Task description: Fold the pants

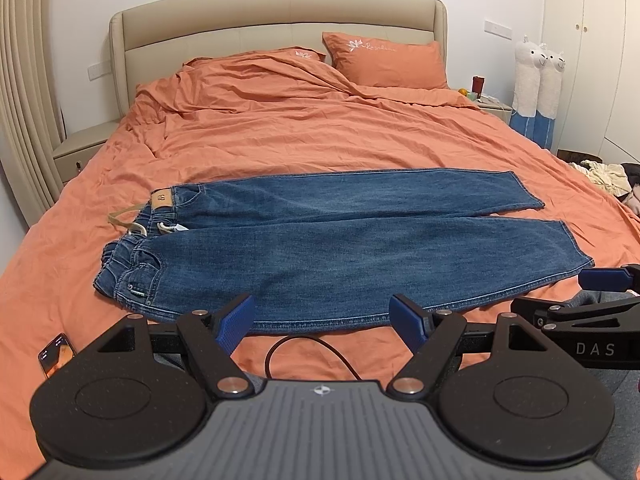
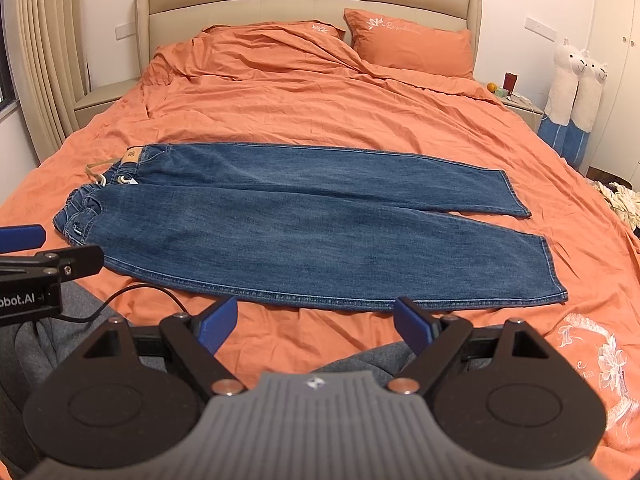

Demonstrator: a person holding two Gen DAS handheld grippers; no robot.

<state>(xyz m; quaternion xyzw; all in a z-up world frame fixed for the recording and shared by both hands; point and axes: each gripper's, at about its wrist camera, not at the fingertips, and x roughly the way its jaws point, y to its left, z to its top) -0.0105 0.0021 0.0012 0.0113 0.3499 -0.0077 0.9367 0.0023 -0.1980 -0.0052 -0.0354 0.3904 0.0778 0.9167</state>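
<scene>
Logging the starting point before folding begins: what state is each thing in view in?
jeans: spread flat, unfolded, legs side by side
left gripper: open, empty
right gripper: open, empty
duvet: wrinkled, covering the bed
phone: screen lit

Black grippers, blue-padded fingers [image 1: 236,322]

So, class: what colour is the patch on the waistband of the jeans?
Tan patch on the blue jeans; left wrist view shows it best.
</scene>
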